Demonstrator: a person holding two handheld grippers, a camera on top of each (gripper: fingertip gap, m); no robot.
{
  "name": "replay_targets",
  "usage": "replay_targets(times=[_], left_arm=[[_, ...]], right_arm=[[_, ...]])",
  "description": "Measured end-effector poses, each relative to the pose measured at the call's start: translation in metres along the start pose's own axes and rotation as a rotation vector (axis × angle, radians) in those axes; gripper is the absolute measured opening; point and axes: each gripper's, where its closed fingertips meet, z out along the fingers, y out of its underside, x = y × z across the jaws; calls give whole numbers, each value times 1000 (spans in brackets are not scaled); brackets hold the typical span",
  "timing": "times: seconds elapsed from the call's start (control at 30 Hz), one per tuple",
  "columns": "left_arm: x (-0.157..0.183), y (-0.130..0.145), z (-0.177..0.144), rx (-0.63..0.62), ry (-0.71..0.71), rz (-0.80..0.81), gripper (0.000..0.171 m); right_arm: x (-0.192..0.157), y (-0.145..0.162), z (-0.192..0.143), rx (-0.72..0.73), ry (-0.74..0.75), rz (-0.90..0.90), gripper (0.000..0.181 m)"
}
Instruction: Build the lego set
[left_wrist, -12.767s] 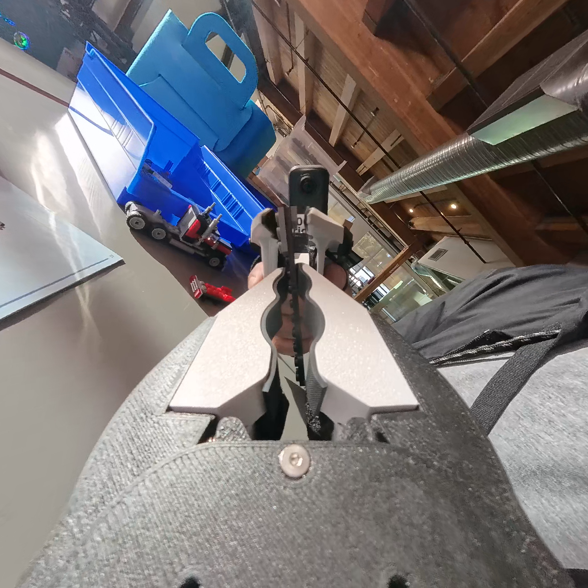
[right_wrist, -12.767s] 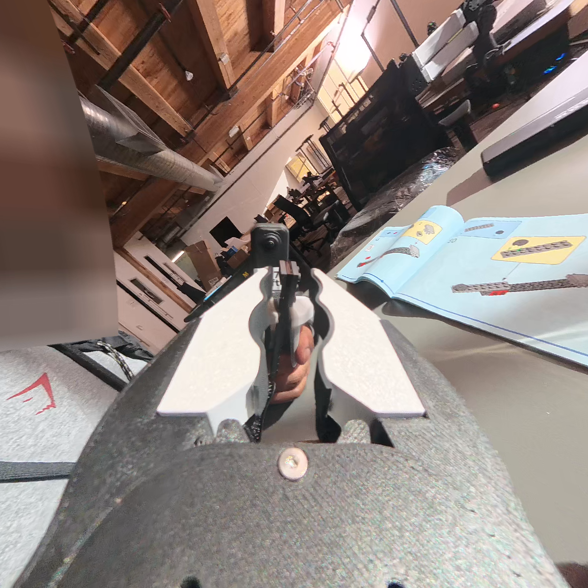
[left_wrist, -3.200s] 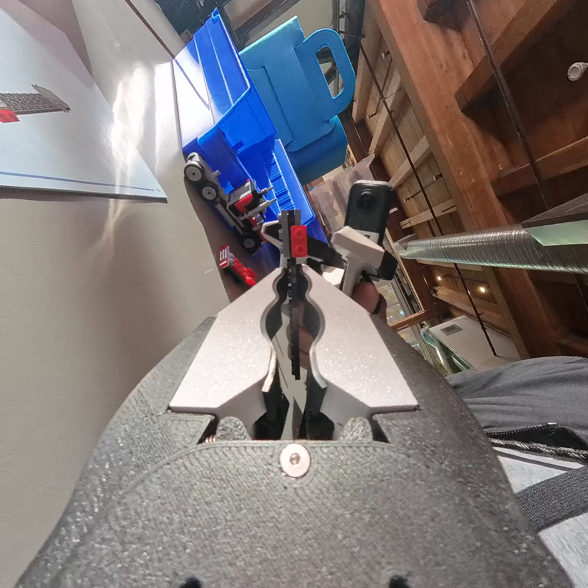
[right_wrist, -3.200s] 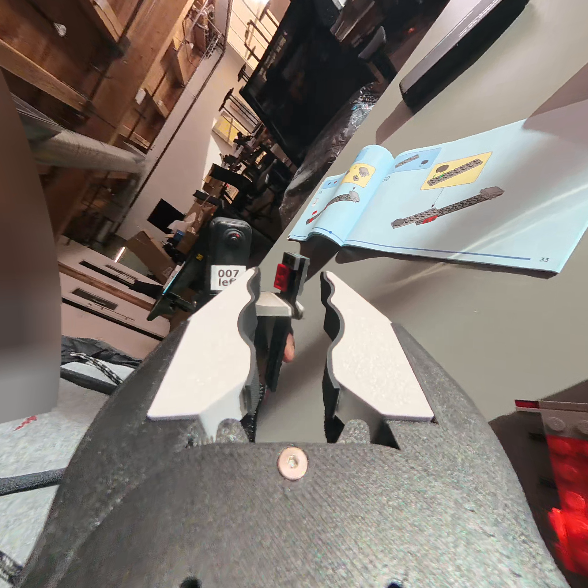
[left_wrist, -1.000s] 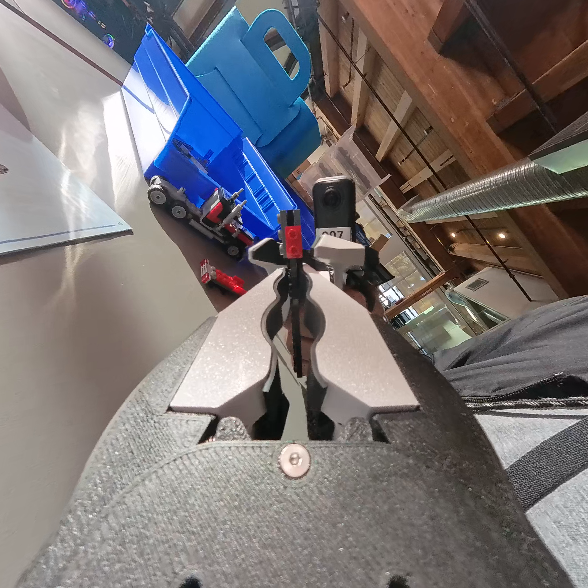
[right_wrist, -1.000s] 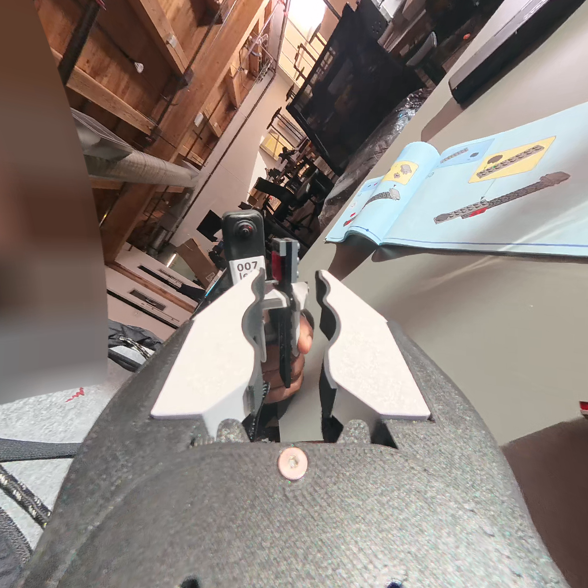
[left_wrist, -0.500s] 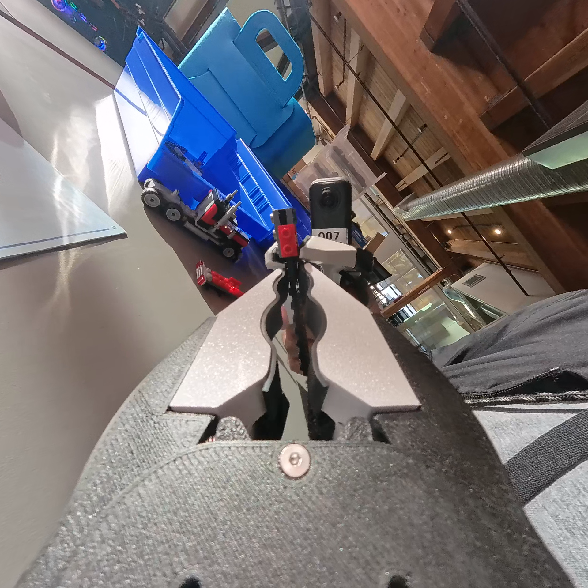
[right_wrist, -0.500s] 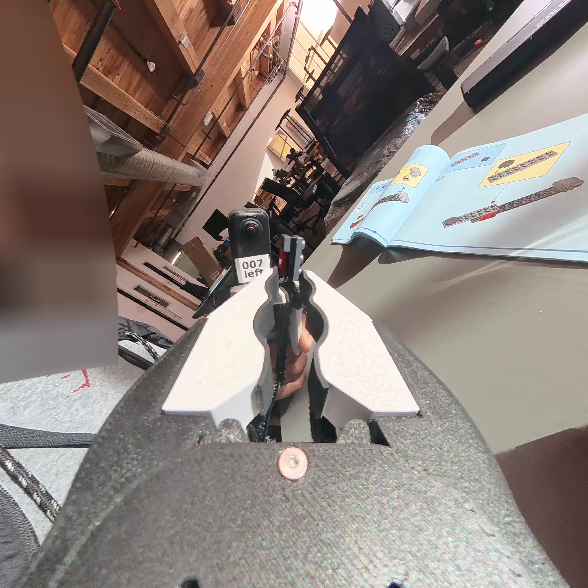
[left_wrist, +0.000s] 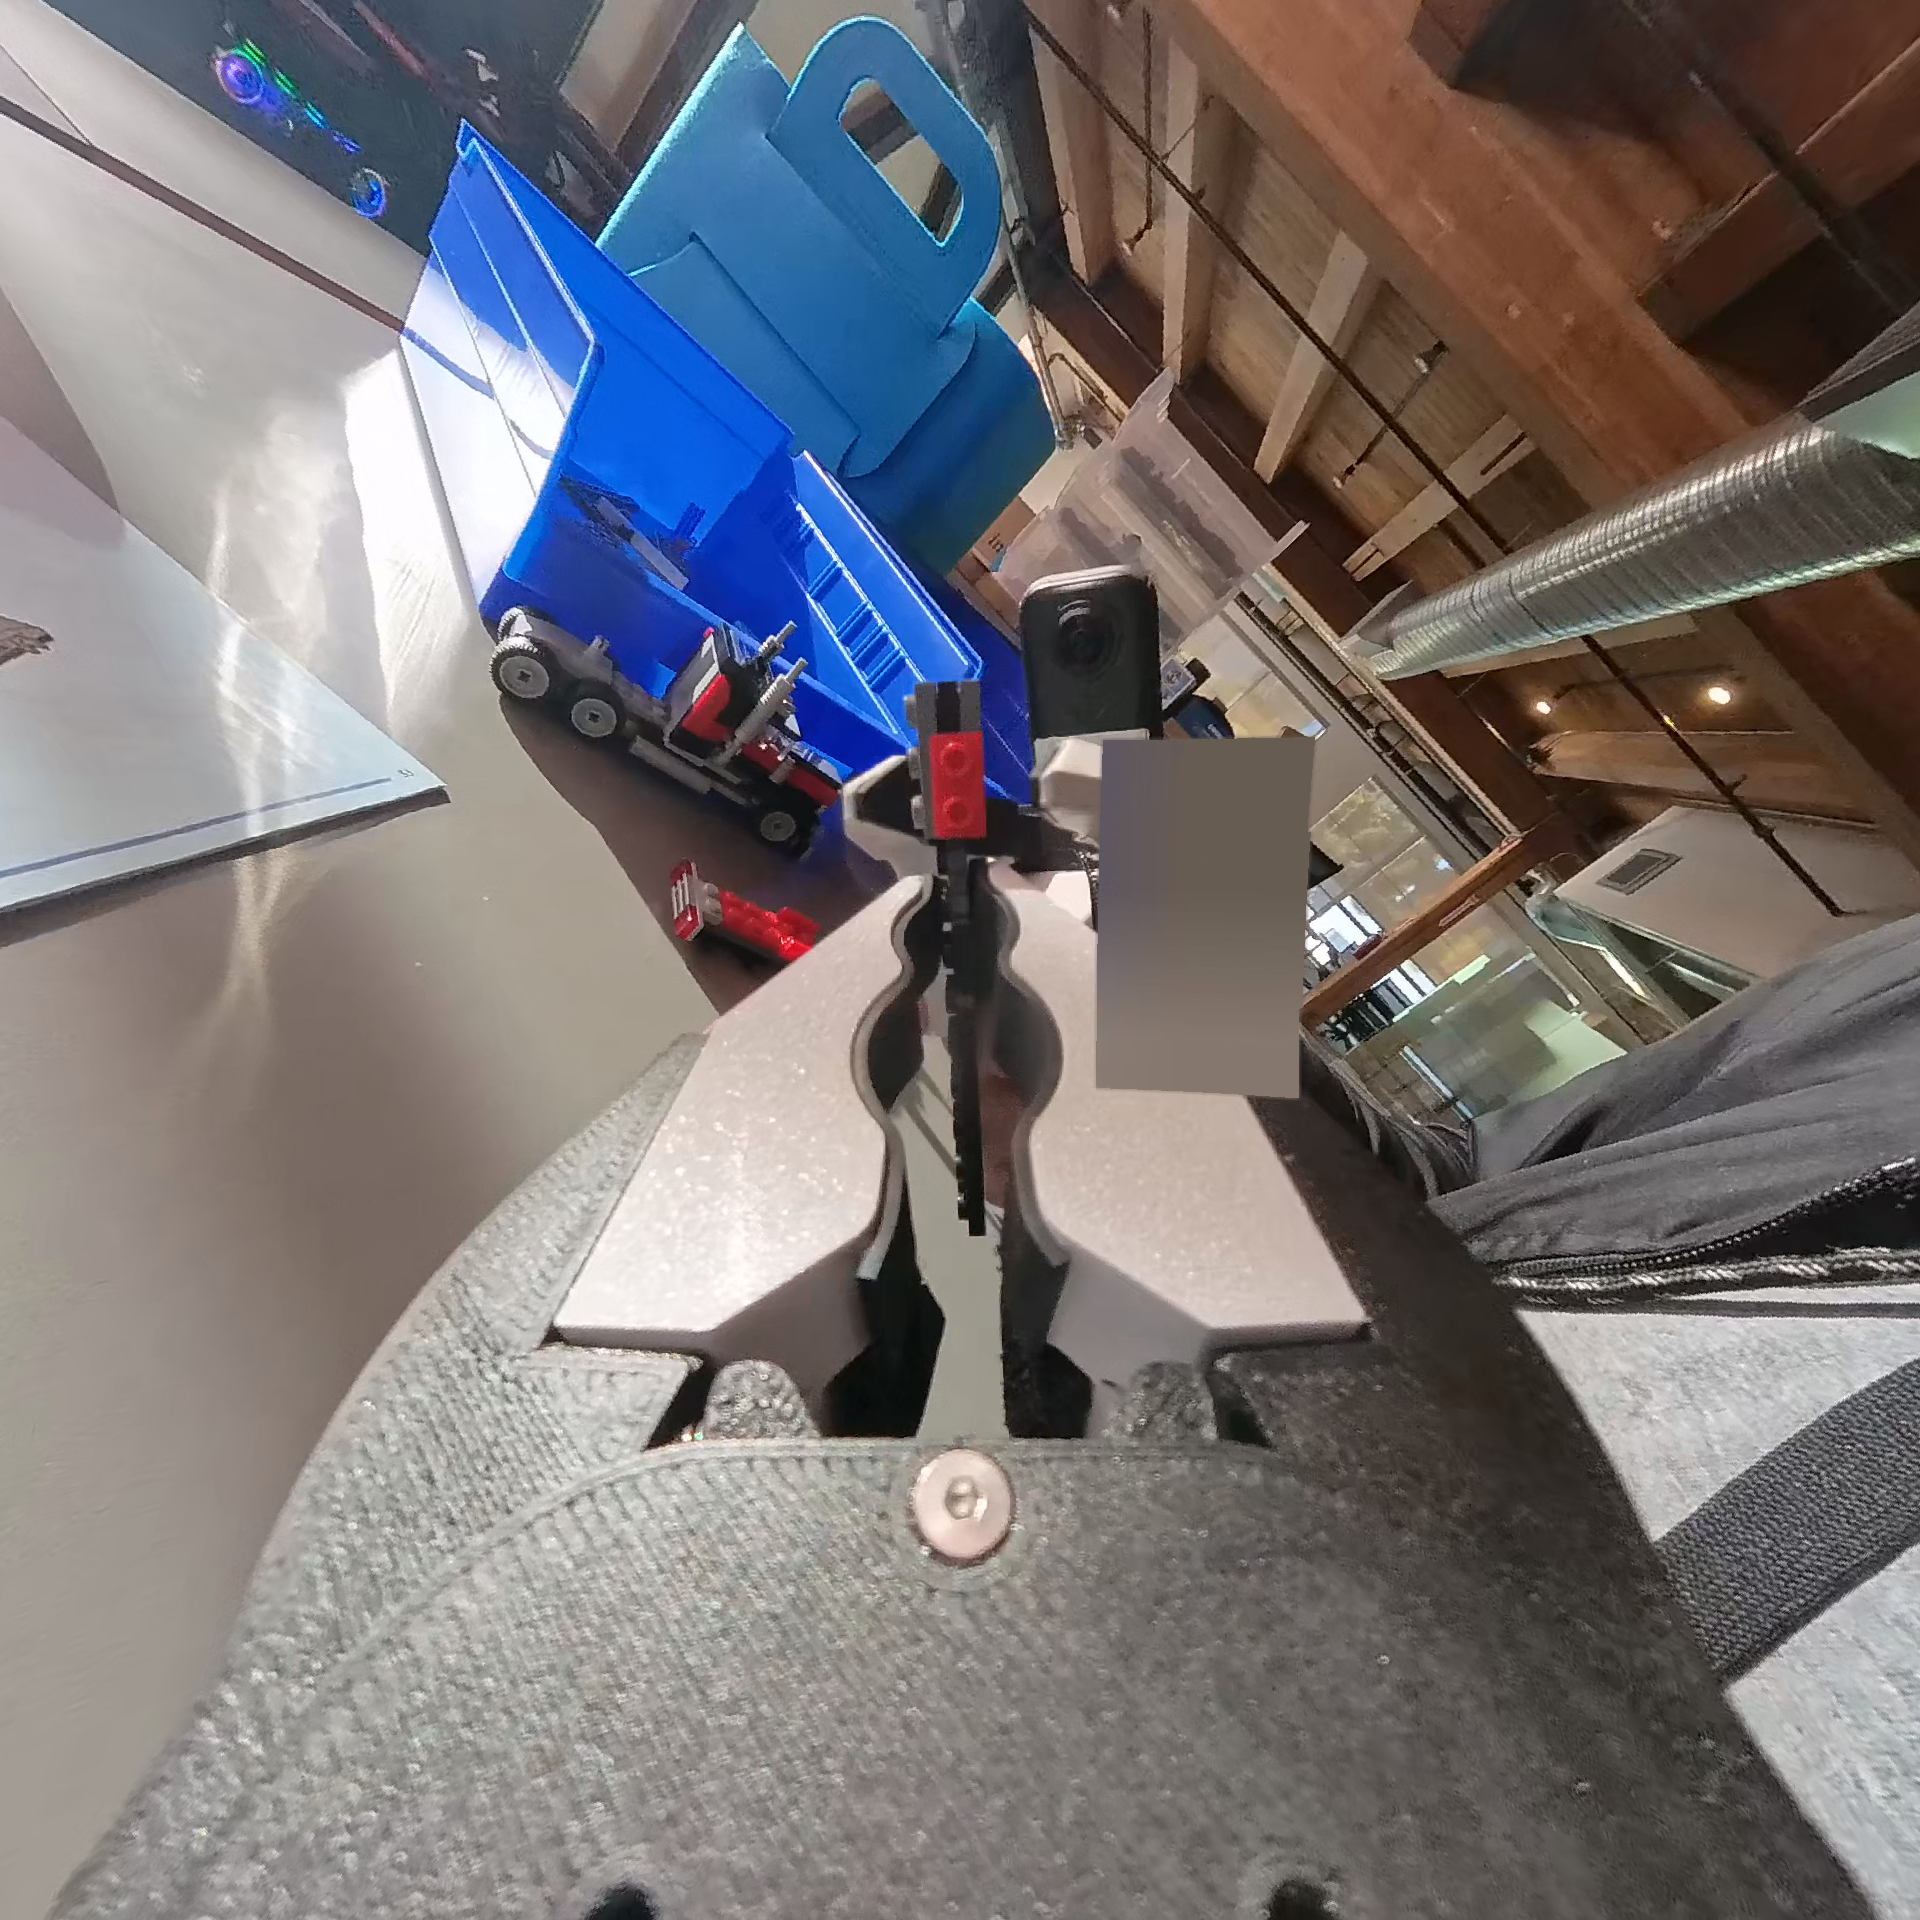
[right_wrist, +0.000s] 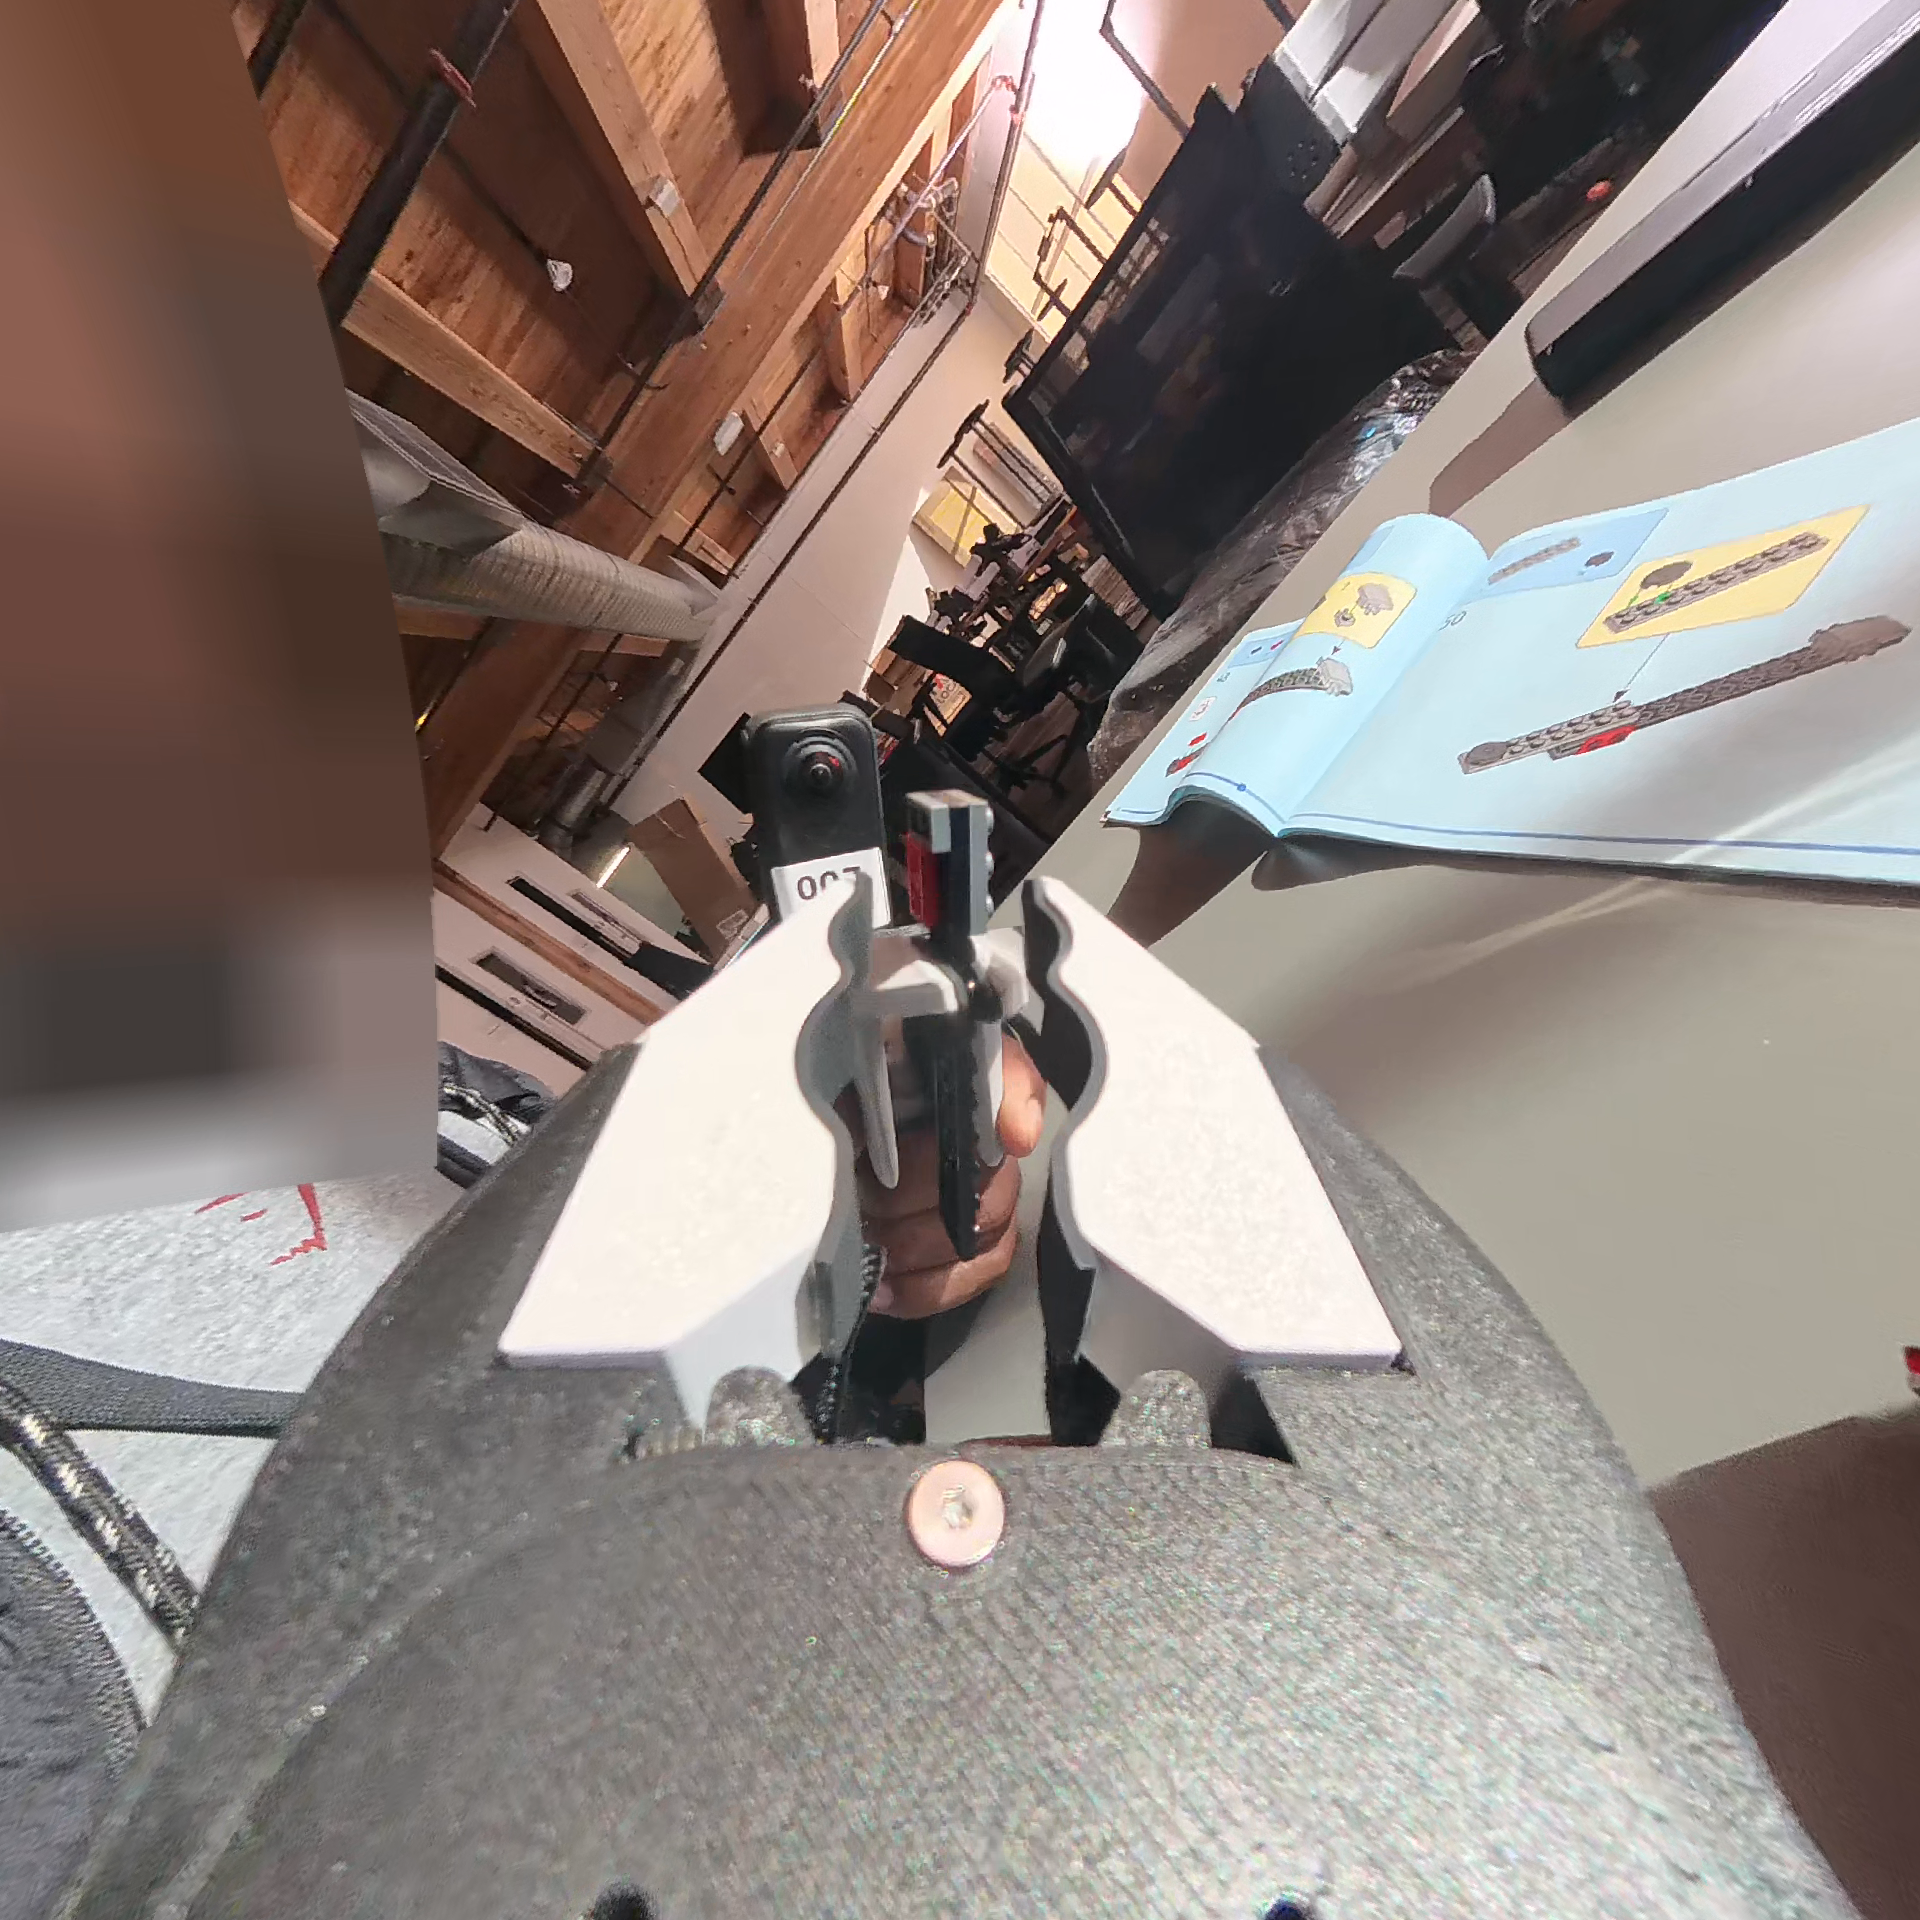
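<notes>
Left gripper (left_wrist: 961, 904): clamped on the black plate strip (left_wrist: 964, 1039) (edge-on).
Right gripper (right_wrist: 940, 925): parted, empty.
Risk: strip could pivot when pressed.

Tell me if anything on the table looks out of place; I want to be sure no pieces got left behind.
One thing: a small red sub-assembly lies loose on the table, apart from the built truck beside the blue bin. The left gripper is shut on the long black plate assembly.
</notes>
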Motion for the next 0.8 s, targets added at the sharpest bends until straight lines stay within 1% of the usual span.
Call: replay_targets(times=[0.07,0.13,0.17,0.5,0.7,0.8], left_arm=[[1,3,1,-15,10,-3,5],[3,5,2,-29,24,-13,5],[3,5,2,-27,31,-24,5],[10,0,0,3,108,-96,6],[9,-3,-1,25,157,-201,10],[8,-3,0,21,160,-218,12]], right_arm=[[0,-2,0,4,-2,-4,28],[0,-1,0,1,0,-14,17],[0,-2,0,4,1,-19,16],[-6,-4,2,17,-13,-67,13],[-5,-14,1,79,-27,-24,13],[-4,-13,2,81,-33,-7,13]])
